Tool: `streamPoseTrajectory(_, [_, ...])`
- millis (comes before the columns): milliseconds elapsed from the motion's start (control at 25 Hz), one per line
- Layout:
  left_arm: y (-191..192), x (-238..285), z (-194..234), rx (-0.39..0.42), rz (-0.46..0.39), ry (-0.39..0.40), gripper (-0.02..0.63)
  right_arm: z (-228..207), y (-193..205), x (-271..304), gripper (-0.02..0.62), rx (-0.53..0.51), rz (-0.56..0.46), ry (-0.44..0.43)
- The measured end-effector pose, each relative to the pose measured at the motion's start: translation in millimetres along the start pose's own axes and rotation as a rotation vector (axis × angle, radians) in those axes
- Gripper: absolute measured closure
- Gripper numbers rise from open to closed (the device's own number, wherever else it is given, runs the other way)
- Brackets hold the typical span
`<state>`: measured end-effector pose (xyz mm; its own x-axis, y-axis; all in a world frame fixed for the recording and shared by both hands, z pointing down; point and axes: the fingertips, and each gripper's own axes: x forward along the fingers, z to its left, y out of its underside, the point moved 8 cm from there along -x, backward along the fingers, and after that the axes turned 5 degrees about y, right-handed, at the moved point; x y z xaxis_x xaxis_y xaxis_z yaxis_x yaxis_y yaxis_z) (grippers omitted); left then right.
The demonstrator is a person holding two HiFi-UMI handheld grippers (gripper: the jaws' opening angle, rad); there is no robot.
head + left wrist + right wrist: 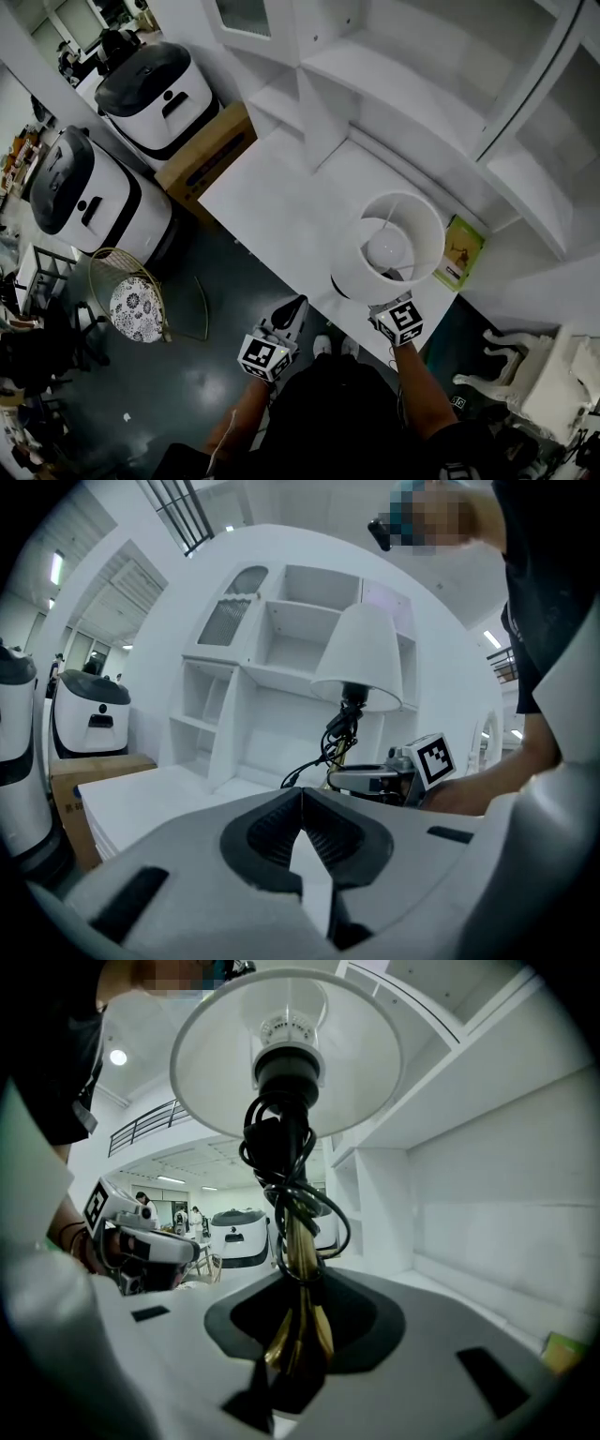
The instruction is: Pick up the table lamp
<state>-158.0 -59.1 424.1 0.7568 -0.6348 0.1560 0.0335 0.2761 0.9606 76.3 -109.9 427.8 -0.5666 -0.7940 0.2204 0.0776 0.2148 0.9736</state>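
The table lamp has a white drum shade, a brass stem and a black cord coiled round the stem. It hangs over the front edge of the white desk. My right gripper is shut on the brass stem just below the socket, with the shade above the jaws. The left gripper view shows the lamp upright in the right gripper. My left gripper hovers to the lamp's left, off the desk's edge, its jaws shut with nothing between them.
White shelving rises behind the desk. A green box lies at the desk's right end. A cardboard box, two white machines and a wire chair stand at the left. White carved furniture stands at the lower right.
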Motion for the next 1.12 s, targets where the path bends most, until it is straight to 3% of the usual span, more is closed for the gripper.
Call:
streamPoseTrajectory(560, [-8.3,-5.0,-7.4,0.050,-0.002,-0.014,0.588,1.8,-48.9,-38.1,0.479,0.014,-0.010,0.000])
streamPoseTrajectory(1120, [-21.7,9.5,-10.7,0.074,-0.016,0.001,0.588,4.1,-69.7,-76.1,0.479,-0.010,0.031,-0.040])
